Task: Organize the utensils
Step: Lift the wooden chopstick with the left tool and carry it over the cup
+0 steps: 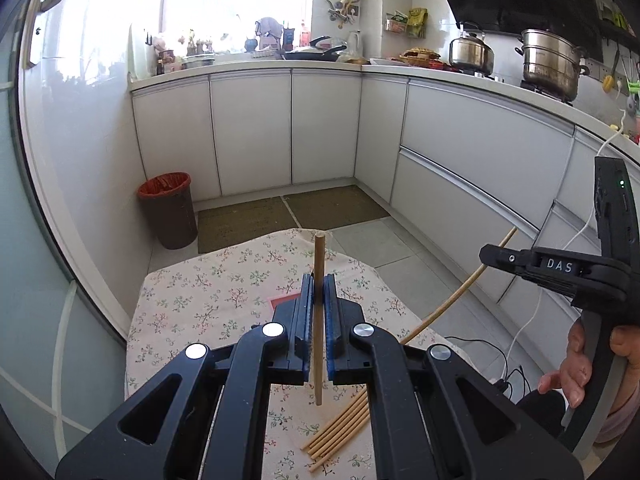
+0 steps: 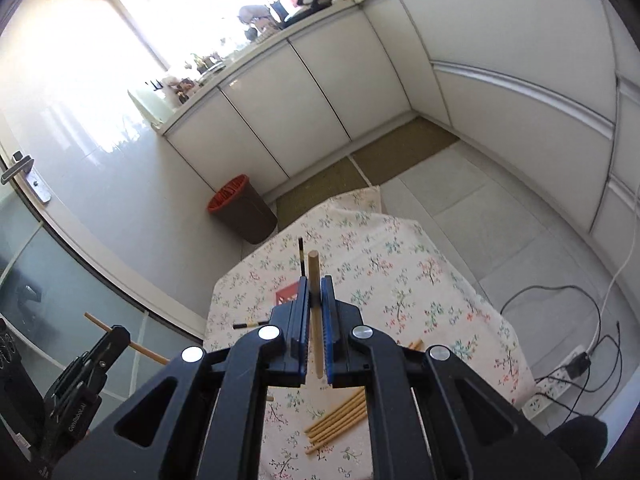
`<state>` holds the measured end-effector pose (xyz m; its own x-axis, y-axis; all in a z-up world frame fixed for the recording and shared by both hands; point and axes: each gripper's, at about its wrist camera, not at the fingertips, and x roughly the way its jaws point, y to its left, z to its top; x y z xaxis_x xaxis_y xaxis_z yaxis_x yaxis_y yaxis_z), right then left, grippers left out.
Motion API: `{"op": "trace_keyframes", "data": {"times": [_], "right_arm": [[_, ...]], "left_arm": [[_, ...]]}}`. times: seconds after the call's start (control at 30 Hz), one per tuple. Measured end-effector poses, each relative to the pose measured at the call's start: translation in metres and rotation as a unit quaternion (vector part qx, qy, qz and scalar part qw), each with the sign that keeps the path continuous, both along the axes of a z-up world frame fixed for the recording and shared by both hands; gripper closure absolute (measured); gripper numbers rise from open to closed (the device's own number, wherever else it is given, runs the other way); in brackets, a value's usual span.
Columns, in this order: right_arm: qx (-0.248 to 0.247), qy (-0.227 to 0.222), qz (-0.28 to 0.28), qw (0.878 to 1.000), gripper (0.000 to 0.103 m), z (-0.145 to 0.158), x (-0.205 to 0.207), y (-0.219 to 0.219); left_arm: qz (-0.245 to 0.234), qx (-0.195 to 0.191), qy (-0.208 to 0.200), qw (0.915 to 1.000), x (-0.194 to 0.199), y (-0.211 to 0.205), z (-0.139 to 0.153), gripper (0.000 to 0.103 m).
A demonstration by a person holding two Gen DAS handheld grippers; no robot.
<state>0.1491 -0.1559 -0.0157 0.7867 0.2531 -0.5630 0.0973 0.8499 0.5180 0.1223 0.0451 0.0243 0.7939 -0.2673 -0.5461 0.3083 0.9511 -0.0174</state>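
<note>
Centre of left wrist view: left gripper clamped on pale wood chopstick, long axis vertical in frame. Lower centre: loose chopstick bundle on floral cloth, lying diagonal. Right wrist view, centre: right gripper gripping tan stick, upright; black-tipped chopstick just left.

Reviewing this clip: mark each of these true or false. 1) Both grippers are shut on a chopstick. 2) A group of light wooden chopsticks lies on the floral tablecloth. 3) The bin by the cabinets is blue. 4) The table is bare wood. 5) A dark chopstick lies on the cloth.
1) True. The left gripper is shut on a chopstick, and the right gripper on another chopstick.
2) True. The bundle of chopsticks lies on the tablecloth beside the grippers.
3) False. The bin is brown with a red rim.
4) False. A floral tablecloth covers it.
5) True. A dark chopstick lies on the cloth to the left.
</note>
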Motion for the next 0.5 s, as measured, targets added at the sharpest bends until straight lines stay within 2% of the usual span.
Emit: {"op": "trace_keyframes", "data": {"times": [0.13,0.27,0.37,0.5], "right_arm": [[-0.011,-0.028,0.009,1.0,0.097,0.029,0.023,0.003],[-0.029,-0.044,0.018,0.998,0.097,0.044,0.045,0.014],[-0.042,-0.047,0.027,0.998,0.097,0.045,0.065,0.025],[-0.047,-0.038,0.039,0.997,0.097,0.032,0.091,0.038]], "left_arm": [[0.026,-0.013,-0.005,0.9996,0.026,0.002,0.016,0.098],[0.055,-0.034,-0.011,0.9979,0.057,0.005,0.025,0.098],[0.073,-0.048,-0.007,0.9962,0.082,0.006,0.023,0.099],[0.087,-0.045,0.001,0.9952,0.11,0.004,0.007,0.098]]}}
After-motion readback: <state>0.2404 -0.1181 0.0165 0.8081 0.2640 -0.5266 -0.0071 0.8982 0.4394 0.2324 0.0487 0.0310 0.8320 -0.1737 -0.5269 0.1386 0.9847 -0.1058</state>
